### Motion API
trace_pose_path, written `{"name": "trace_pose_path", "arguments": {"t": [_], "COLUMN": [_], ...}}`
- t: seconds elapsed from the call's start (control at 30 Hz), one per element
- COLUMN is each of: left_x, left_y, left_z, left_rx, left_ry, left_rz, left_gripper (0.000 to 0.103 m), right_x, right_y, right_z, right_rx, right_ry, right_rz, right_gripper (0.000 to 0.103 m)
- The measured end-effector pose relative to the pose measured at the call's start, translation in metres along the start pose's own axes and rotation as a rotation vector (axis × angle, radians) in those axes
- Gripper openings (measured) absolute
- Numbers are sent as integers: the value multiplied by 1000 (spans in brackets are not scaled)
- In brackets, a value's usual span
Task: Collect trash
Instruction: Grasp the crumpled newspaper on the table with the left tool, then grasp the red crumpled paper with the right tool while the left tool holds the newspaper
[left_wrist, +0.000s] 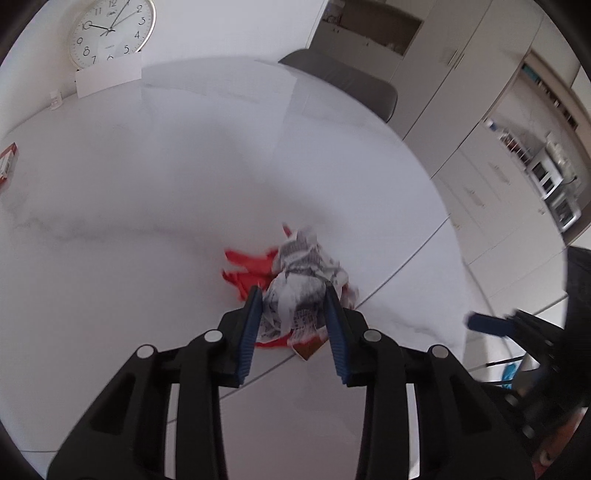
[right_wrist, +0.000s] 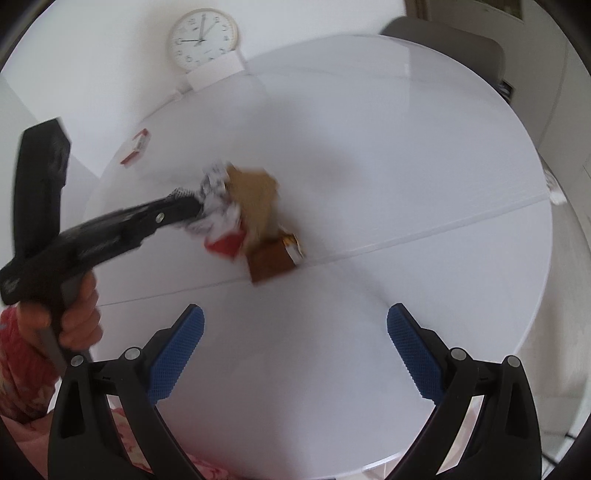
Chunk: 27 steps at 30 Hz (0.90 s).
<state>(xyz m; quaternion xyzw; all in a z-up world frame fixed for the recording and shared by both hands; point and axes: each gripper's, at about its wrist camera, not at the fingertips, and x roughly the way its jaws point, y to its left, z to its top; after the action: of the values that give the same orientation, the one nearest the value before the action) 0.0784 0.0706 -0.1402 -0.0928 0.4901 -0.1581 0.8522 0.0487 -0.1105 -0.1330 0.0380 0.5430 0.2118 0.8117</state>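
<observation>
- left gripper (left_wrist: 293, 295): black plastic arms, blue ribbed pads, clamped on both sides of a crumpled printed paper wad (left_wrist: 303, 273); wad is white with grey newsprint, creased and lumpy.
- under and behind the wad: red crinkled wrapper (left_wrist: 251, 269), thin and folded, lying flat on the table (left_wrist: 147, 206); a small brown scrap pokes out below the wad.
- right wrist view shows the same pile near the table's middle: paper wad in the left gripper, a tan cardboard piece (right_wrist: 256, 199) beside it, a brown glossy packet (right_wrist: 271, 262) touching the seam; all blurred.
- right gripper (right_wrist: 295, 325): blue textured pads spread wide apart, nothing between them, above bare table near the front edge.
- table: round, white, smooth faint marbling, a straight seam line crossing it; the pile sits right by that seam.
- a hand (right_wrist: 74, 314) with a red patterned sleeve grips the left gripper's handle.
- small red-and-white box (right_wrist: 136, 147) near the far left rim, well apart from the pile.
- round wall clock (right_wrist: 204, 38) and a white card stand at the back edge; grey chair (left_wrist: 343, 81) behind the table.
- plenty of open tabletop on the right half and front.
</observation>
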Motion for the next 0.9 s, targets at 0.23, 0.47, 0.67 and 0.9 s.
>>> {"name": "trace_pose_path", "arguments": {"t": [0.23, 0.47, 0.67, 0.9], "left_x": [-22, -20, -15, -11], "left_y": [19, 33, 43, 49], "left_z": [-8, -21, -24, -27], "left_rx": [-54, -96, -164, -175], "left_ry": [-19, 2, 21, 34], "left_rz": [-9, -35, -102, -107], "left_gripper": [31, 26, 22, 17], "right_x": [8, 17, 23, 66], "right_y": [5, 11, 34, 54], "right_z": [25, 25, 21, 23], "right_rx": [-55, -72, -165, -240], "right_ry": [-1, 36, 42, 95], "right_rz": [36, 87, 135, 121], "right_gripper": [99, 99, 99, 79]}}
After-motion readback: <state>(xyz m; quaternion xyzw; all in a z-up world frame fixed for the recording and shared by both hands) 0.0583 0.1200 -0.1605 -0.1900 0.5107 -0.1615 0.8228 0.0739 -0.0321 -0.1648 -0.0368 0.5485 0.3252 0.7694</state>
